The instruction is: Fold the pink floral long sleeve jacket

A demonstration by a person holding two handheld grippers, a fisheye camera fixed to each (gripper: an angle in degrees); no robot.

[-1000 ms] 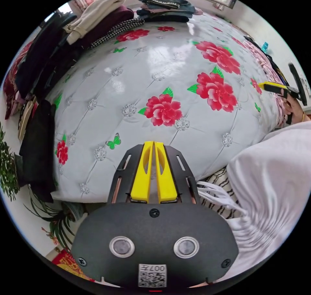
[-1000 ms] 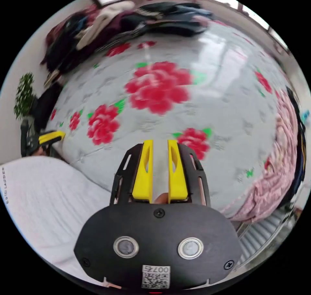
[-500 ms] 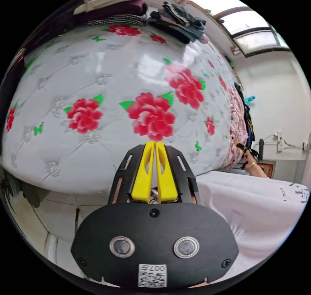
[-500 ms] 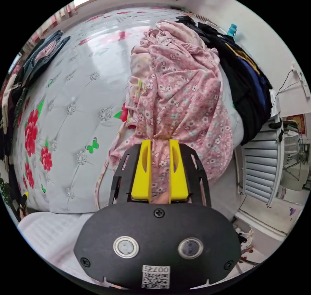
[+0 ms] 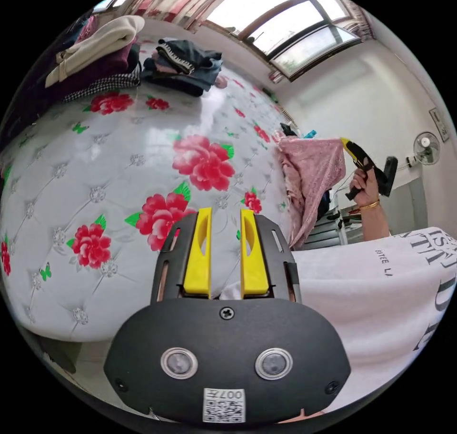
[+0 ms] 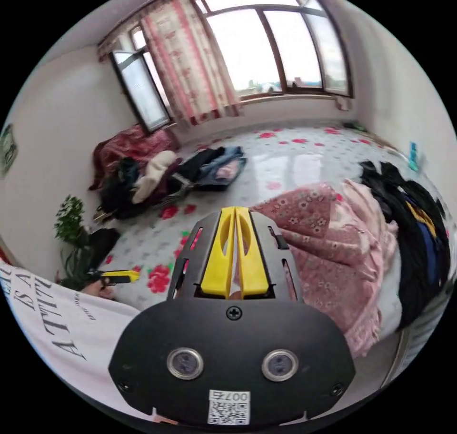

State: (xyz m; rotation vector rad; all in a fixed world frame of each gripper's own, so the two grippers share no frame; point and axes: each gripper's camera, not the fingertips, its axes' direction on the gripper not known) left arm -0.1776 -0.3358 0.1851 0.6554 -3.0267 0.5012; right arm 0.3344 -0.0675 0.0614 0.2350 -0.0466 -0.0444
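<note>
White quilted bed cover (image 5: 143, 167) with red flowers lies mostly bare. Nearest, the left gripper (image 5: 225, 215) hovers over its near edge, jaws apart, holding nothing. Farther off, a raised hand (image 5: 365, 189) lifts the right gripper (image 6: 235, 213), jaws closed on the pink floral jacket (image 6: 328, 243), which drapes off the bed's side edge beside dark clothes (image 6: 419, 234).

Pink jacket (image 6: 328, 243) with small flowers; white bed cover (image 5: 143, 143) with red roses, green leaves; yellow jaws, black body on left gripper (image 5: 226, 251); pink-striped curtains (image 6: 190, 63).
</note>
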